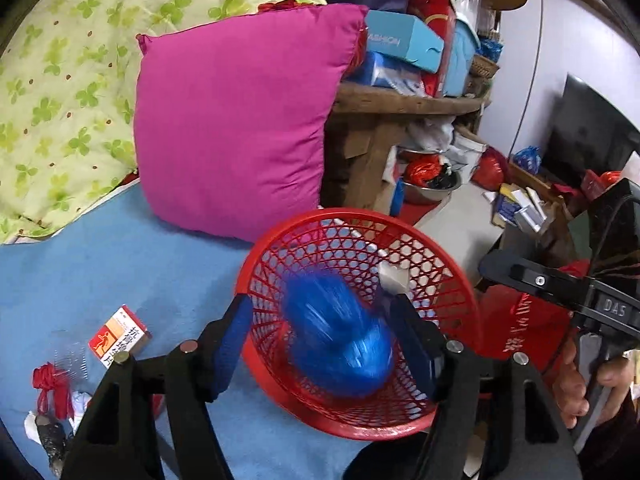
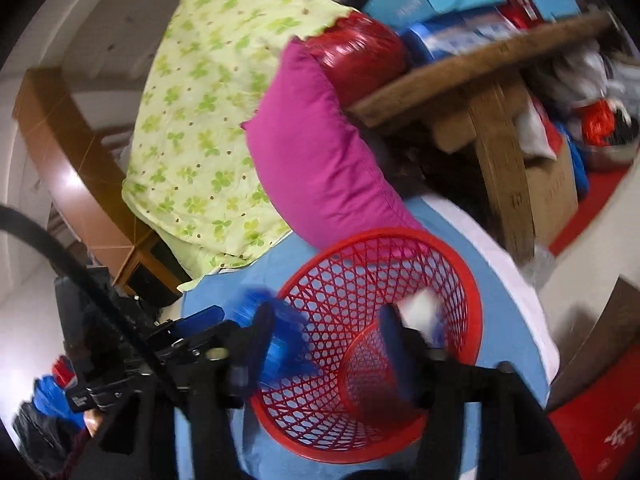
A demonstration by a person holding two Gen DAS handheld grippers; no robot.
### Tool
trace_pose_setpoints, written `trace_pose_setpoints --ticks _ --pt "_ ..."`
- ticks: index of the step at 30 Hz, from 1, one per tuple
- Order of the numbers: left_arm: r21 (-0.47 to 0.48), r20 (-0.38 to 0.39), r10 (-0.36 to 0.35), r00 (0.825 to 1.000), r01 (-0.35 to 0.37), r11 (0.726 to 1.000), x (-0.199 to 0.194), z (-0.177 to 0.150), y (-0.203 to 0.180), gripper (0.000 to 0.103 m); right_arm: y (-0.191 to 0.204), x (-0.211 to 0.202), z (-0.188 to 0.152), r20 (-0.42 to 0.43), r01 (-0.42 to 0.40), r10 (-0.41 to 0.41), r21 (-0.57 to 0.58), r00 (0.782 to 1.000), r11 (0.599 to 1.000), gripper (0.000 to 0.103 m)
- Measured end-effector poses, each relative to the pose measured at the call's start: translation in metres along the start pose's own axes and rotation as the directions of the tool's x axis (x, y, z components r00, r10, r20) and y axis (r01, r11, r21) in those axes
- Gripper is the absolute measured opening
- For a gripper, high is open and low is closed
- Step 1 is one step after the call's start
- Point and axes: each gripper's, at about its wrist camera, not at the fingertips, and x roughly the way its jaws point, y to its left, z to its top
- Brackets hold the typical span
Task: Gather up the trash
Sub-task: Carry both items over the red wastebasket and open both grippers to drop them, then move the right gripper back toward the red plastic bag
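Blue bag (image 1: pixel 336 332) blurs over red basket (image 1: pixel 452 252) between the wide-open left tool (image 1: pixel 320 336); right tool (image 2: pixel 324 340) likewise spread

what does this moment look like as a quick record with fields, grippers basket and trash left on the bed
left gripper: open, over the red basket
blue plastic wad: blurred, between the left fingers at the basket mouth; held or falling unclear
basket contents: white scrap inside
right gripper: open, one finger inside the basket
on blue sheet: small box, red ribbon, crumpled bits beside it
behind: magenta pillow
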Motion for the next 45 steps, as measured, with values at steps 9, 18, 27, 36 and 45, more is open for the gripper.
trace_pose_setpoints --ticks 9,18,27,36,45 --pt "-0.116 0.069 0.236 0.969 -0.227 0.967 -0.082 -0.067 0.094 0.080 0.068 -0.011 -0.017 0.042 -0.093 0.104 -0.212 0.994 0.973 0.062" --pt "-0.387 -0.245 0.550 0.799 -0.600 0.700 -0.115 -0.241 0.264 0.089 0.187 0.048 -0.086 -0.178 -0.285 0.236 -0.344 0.955 0.895 0.067" --pt "-0.596 -0.313 0.597 0.738 -0.642 0.481 -0.111 -0.300 0.361 0.089 0.228 0.128 -0.131 -0.304 -0.244 0.138 -0.345 0.943 0.906 0.067" --pt "-0.551 -0.268 0.643 0.718 -0.662 0.509 -0.086 -0.316 0.375 0.103 0.228 0.133 -0.130 -0.292 -0.204 0.097 -0.362 0.951 0.909 0.067" --pt "-0.546 -0.265 0.651 0.712 -0.667 0.507 -0.087 -0.311 0.370 0.103 0.222 0.125 -0.124 -0.252 -0.165 0.071 -0.373 0.965 0.913 0.067"
